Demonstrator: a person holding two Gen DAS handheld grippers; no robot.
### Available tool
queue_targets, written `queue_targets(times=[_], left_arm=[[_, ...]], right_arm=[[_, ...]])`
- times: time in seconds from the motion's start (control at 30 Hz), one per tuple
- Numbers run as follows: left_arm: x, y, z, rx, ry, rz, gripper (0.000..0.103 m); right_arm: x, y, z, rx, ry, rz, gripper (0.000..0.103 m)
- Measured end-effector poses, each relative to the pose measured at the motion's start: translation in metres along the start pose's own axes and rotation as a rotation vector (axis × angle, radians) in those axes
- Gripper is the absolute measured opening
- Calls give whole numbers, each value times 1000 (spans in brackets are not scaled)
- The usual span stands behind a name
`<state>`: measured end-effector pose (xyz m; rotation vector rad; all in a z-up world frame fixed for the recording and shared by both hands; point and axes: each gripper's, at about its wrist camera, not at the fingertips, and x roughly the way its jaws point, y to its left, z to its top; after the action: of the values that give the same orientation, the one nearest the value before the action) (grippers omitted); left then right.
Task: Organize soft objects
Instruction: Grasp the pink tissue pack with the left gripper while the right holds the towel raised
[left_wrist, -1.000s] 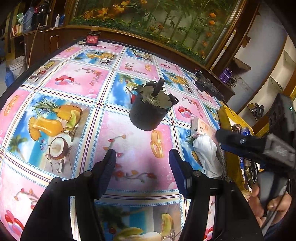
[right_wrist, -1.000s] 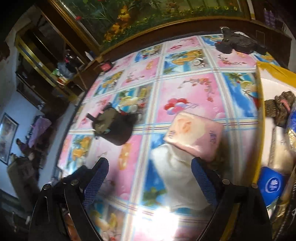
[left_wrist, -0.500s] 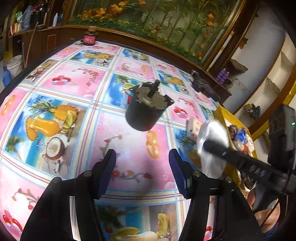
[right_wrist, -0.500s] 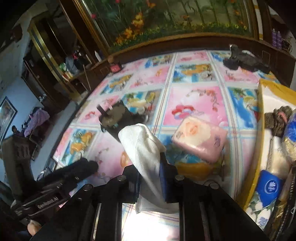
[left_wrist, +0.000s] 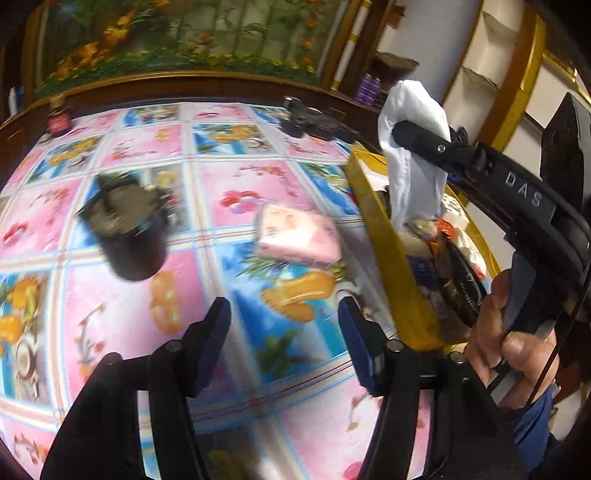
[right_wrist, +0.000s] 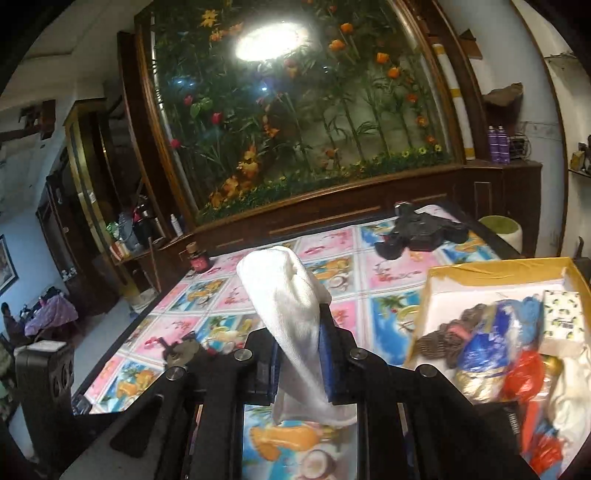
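Now, right fingers: blue pads (right_wrist: 330, 363) pinched tight on the white cloth (right_wrist: 291, 317); the right gripper (right_wrist: 301, 365) carries it clear of the tablecloth (right_wrist: 384, 269); cloth stands up out of the jaws, tail hanging below
Left fingers: the left gripper (left_wrist: 284, 347) is empty, moderately wide; jaws have just been opening, nothing between them; pads hover over the tablecloth, near the box's front corner
Landmark: yellow-rimmed box (right_wrist: 491, 266), already holding mixed soft items; hard to tell them apart, blurred
Cloth vs box: in the left wrist view the cloth (left_wrist: 413, 147) hangs over the near rim of the box (left_wrist: 384, 236); not yet let go
Pink packet (left_wrist: 299, 236): lies on the tablecloth just left of the box, outside it
Black motor-like cylinder (left_wrist: 129, 236): farther left of the box, well apart from it; not soft, judged no part of the sort
Change: a second ago the cloth lay flat on the tablecloth beside the pink packet, right jaws wide around it; half a second ago they had clamped it and begun lifting; now it is up and across at the box
Also changed: left gripper faced the cylinder earlier; it now faces the pink packet, jaws wider
Meaning: judged mid-transfer; cloth needs lowering into the box and releasing; pink packet looks like the left gripper's likely target
Risk: hanging tail may snag the rim
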<state>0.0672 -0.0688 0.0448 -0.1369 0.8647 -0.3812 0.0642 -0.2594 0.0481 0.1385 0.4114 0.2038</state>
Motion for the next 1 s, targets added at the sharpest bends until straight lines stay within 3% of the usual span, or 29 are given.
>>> queue_targets(times=[0.17,0.37,0.6,0.7,0.8,1.0], left_arm=[[24,-6,31,-2,69,-16,78],[62,-15,53,37,164,54,78],[101,-21,57,83,237,116,81],[108,-27,59,99,202,140,82],[105,-29,55,89,145,137,75],[83,-23,38,50,130,98,74]], right_arm=[[-2,-26,-8,127,-8,62,17],[-10,-55,-8,197,-28,85,17],[-8,-59,-5,205,-9,99,17],[-9,-61,-2,212,-8,108,18],[-10,-61,-1,212,-11,109,18],[-9,-59,-2,213,-3,85,18]])
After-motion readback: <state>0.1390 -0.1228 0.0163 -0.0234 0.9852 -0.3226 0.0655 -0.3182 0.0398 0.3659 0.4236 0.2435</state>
